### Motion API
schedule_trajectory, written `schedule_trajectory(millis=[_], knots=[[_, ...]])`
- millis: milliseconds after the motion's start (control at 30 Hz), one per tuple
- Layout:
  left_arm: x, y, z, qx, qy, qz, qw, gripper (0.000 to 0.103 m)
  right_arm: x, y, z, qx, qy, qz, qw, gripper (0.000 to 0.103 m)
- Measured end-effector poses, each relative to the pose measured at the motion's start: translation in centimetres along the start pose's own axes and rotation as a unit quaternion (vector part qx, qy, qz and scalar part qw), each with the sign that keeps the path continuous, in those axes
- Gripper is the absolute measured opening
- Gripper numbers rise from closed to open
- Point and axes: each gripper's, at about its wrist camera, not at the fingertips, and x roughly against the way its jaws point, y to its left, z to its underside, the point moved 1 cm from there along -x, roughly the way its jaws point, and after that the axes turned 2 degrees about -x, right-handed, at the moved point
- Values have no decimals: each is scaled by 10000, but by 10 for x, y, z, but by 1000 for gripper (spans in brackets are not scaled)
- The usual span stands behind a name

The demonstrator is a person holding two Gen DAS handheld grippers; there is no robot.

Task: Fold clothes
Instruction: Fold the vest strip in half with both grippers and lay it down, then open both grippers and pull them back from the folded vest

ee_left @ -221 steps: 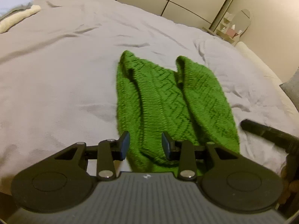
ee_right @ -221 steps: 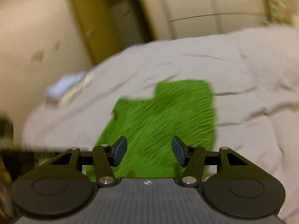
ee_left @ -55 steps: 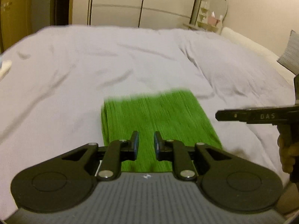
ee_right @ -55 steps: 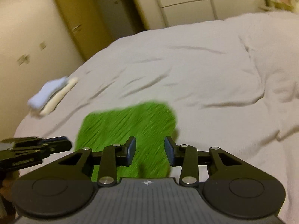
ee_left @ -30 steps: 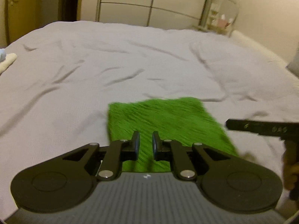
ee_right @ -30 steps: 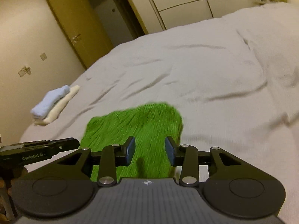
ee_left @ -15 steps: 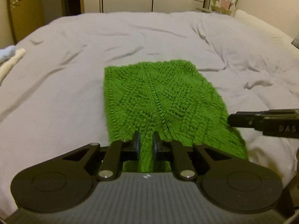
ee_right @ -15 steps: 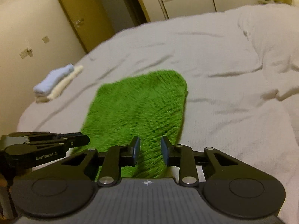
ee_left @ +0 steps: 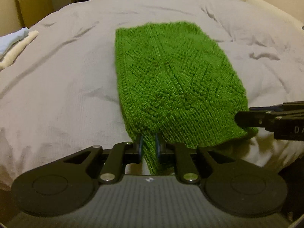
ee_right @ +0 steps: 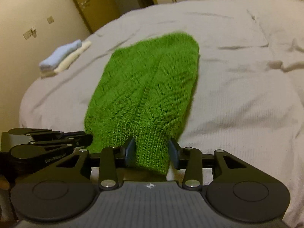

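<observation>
One green knitted garment reaching ahead from between the jaws, two grippers, left gripper and right gripper, one bed beneath, two folded cloths, one blue folded cloth and one cream folded cloth, far left of the jaws, one door beyond

Green knit sweater, folded narrow, near hem lifted off bed.

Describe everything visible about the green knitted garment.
The green knitted garment is bright green wool-like knit with a raised cable pattern and ribbed near hem. Folded into a long panel, it lies on the grey bed cover, near edge lifted. The left gripper pinches one hem corner; the right gripper's opening jaws flank the other.
</observation>
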Motion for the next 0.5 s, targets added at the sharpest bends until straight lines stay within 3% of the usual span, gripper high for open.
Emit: schedule_trajectory(millis=[67, 167, 333, 500], knots=[[9, -2, -3, -20, 5, -179, 9998, 14, 9, 2, 0, 47, -97, 98, 9999, 54], [14, -8, -3, -57, 106, -401, 9991, 22, 17, 3, 4, -20, -139, 176, 9997, 87], [18, -15, 2, 5, 287, -455, 9986, 38, 12, -2, 12, -187, 104, 411, 9989, 89], [25, -21, 5, -39, 317, -566, 9979, 46, 22, -7, 14, -352, 0, 399, 9986, 89]])
